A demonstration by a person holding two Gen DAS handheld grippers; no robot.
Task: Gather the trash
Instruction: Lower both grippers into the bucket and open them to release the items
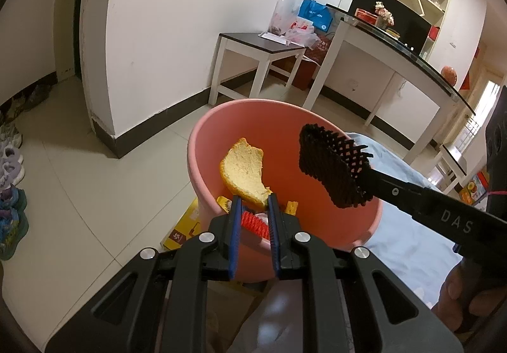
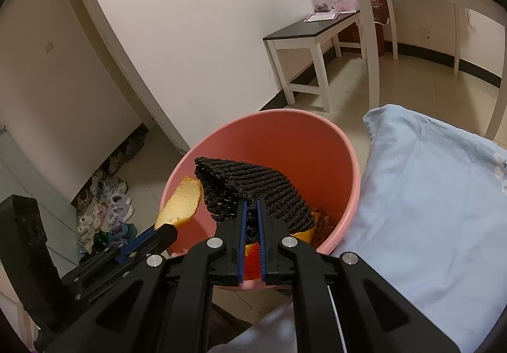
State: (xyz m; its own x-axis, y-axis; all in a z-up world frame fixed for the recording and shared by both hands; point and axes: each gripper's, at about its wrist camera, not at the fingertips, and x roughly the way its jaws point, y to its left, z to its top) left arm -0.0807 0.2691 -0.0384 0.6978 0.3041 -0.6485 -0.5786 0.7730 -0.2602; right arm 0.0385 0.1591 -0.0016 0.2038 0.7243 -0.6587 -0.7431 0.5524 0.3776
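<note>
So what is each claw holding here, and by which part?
The left claw pinches the orange peel by its lower edge. The right claw is shut on the black foam net at its near edge. Both hang over the pink bucket.

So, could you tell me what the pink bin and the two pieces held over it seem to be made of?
Pink bin: probably plastic, a smooth, even, slightly matte wall with a moulded rim. Black mesh in the right gripper: looks like soft foam netting, open lattice, folded limp. Peel in the left gripper: apparently citrus rind, pale spongy pith inside, orange edge.
</note>
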